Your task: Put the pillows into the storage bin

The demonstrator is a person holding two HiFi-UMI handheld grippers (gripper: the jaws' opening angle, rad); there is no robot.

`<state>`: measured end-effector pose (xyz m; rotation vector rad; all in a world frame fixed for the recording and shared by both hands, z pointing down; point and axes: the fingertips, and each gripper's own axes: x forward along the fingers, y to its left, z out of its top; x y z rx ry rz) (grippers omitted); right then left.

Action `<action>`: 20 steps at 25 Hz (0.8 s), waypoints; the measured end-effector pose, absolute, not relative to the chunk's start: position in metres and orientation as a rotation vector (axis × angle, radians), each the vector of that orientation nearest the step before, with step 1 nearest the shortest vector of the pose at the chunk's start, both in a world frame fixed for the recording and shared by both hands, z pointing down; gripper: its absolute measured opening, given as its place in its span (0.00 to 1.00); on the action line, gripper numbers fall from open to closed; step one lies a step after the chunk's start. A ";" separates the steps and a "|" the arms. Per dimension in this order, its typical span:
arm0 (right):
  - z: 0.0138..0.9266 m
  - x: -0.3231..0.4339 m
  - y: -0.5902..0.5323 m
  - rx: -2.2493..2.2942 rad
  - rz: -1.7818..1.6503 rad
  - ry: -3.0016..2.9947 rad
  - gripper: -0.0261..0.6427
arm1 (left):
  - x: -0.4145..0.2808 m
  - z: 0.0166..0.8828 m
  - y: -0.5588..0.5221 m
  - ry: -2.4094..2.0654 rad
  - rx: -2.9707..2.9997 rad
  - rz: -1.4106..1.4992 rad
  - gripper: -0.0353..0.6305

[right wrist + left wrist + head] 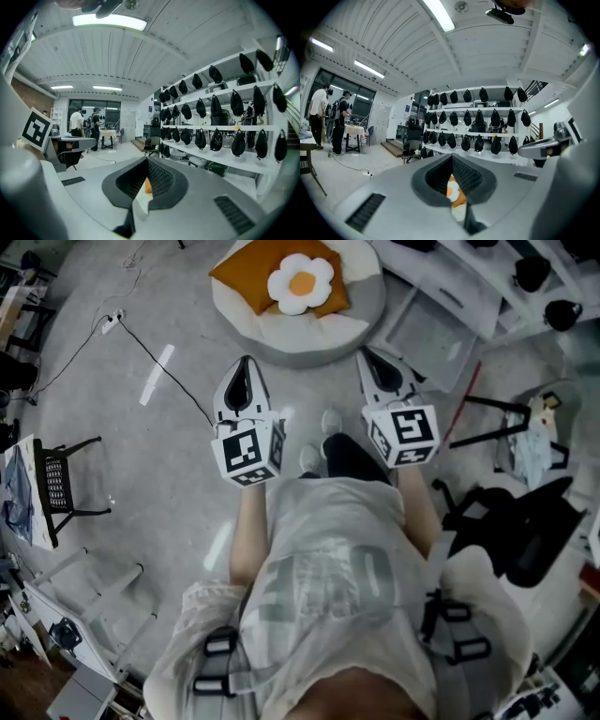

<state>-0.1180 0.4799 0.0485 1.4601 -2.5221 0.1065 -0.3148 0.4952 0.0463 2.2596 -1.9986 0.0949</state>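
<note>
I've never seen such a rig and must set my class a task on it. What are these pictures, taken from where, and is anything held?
A person holds two grey hand grippers, the left gripper and right gripper. One picture comes from a head camera looking down; the other two from cameras riding on each gripper. Both grippers are shut, holding nothing. Ahead on the floor, a round grey and cream cushion carries a square orange pillow and a white flower-shaped pillow.
</note>
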 end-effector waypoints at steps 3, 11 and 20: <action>0.052 -0.112 0.462 1.529 0.115 -2.477 0.05 | -0.322 0.049 0.478 -2.006 2.236 0.067 0.06; 0.065 -0.104 0.389 1.577 0.161 -2.483 0.05 | -0.322 0.049 0.403 -2.012 2.273 0.078 0.06; 0.073 -0.102 0.244 1.507 0.157 -2.512 0.05 | -0.326 0.047 0.269 -2.071 2.218 0.100 0.06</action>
